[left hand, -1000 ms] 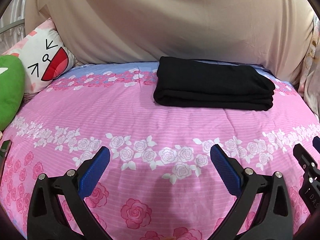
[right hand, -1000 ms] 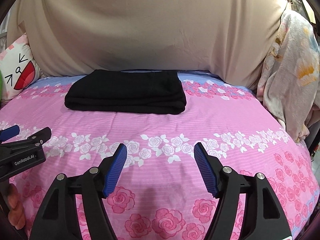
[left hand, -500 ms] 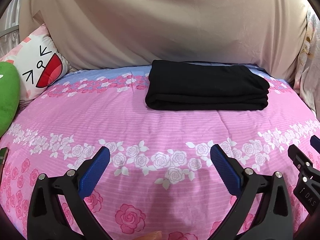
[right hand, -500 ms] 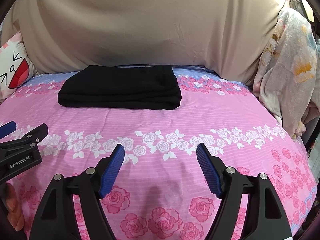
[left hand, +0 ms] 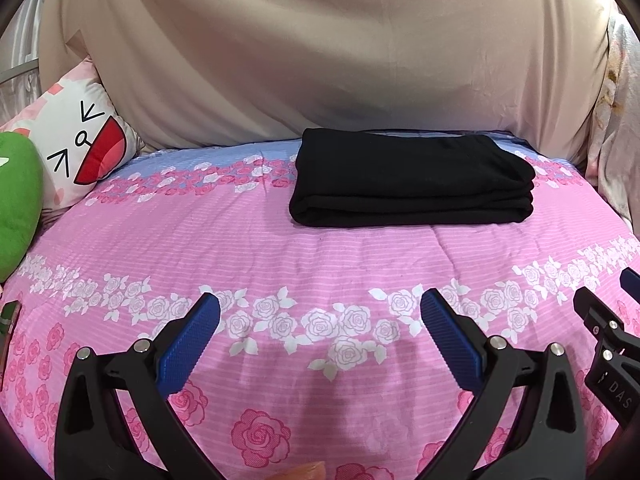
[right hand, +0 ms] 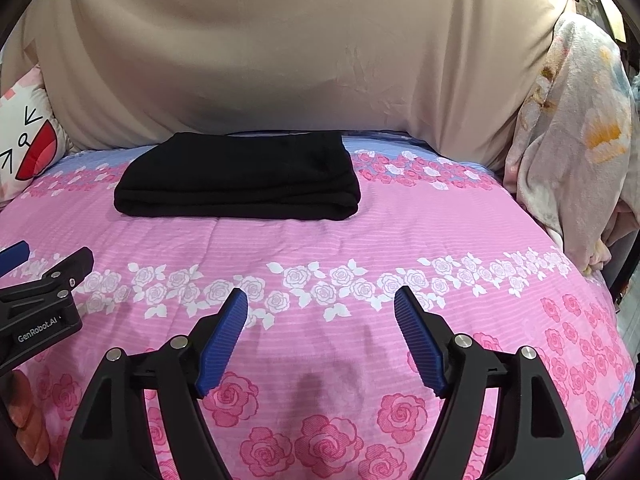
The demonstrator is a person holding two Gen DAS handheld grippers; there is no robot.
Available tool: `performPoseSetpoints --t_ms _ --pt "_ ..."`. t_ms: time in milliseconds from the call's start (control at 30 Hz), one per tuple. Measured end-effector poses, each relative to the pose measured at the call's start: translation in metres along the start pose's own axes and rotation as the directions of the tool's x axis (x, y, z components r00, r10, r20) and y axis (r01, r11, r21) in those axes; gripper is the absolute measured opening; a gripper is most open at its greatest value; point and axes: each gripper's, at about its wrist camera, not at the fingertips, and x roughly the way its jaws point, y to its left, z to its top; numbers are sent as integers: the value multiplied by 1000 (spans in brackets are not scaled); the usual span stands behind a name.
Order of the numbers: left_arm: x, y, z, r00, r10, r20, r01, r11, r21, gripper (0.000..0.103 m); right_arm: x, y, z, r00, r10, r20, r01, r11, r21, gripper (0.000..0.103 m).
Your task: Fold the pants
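Black pants (left hand: 412,178) lie folded in a neat rectangular stack on the pink floral bed cover (left hand: 320,256), near the back by the beige sheet; they also show in the right wrist view (right hand: 240,178). My left gripper (left hand: 320,308) is open and empty, well short of the pants, above the cover. My right gripper (right hand: 320,300) is open and empty too, also near the front. The right gripper's tip shows at the right edge of the left wrist view (left hand: 608,320); the left gripper shows at the left edge of the right wrist view (right hand: 48,284).
A beige sheet (left hand: 340,48) drapes behind the bed. A white cartoon-face pillow (left hand: 80,148) and a green plush (left hand: 16,200) sit at the left. A pale floral blanket (right hand: 572,160) hangs at the right. The bed edge falls off at the right.
Both grippers have shifted slightly; the folded pants sit a little more central in the left view and lower in both views. Nothing was grasped or released.
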Motion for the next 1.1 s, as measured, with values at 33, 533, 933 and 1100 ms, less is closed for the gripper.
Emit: performPoseSetpoints --t_ms 33,533,933,1100 --pt "0 0 0 1000 0 2 0 1000 0 98 0 0 0 1000 0 1 0 1000 0 74" --pt "-4 0 1 1000 -4 16 4 1000 7 98 -2 -1 0 1000 -6 6 6 1000 -1 77" --pt "-4 0 1 1000 -6 19 6 1000 11 98 -1 0 0 1000 -5 5 5 1000 -1 77" --pt "-4 0 1 1000 -10 18 10 1000 15 98 -1 0 0 1000 -5 4 5 1000 -1 77"
